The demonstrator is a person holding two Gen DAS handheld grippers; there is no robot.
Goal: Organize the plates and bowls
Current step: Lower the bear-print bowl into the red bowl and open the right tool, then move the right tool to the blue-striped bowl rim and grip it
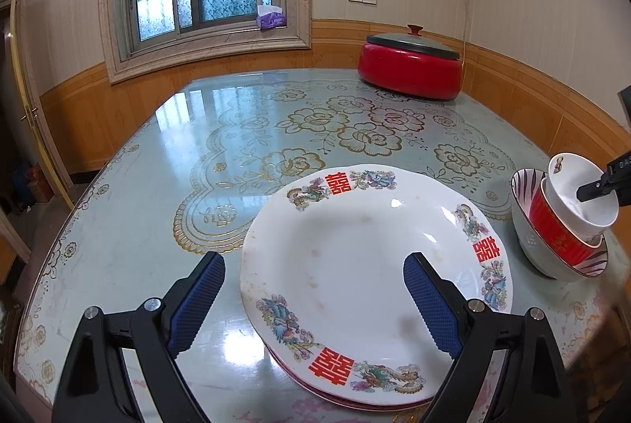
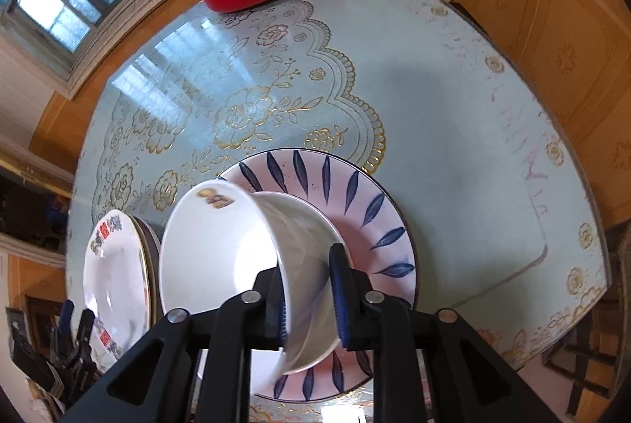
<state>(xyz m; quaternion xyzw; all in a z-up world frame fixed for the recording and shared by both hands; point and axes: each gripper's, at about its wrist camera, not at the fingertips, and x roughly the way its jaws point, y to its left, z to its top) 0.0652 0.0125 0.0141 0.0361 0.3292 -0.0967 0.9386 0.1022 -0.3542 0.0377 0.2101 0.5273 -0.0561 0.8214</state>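
Plainly, the small white glazed ceramic bowl (image 2: 221,265) at lower centre of the right wrist view sits tilted in a red bowl (image 1: 552,229) nested in a pink bowl with dark blue leaf strokes (image 2: 355,194); stiff, slick and chippable, it is best held across its rim wall. The right claw (image 2: 311,296) straddles that wall, pads slightly apart, apparently not pinching. The left claw (image 1: 315,304) gapes empty over the white plate with red double-happiness characters (image 1: 355,265) on the surface (image 1: 157,186).
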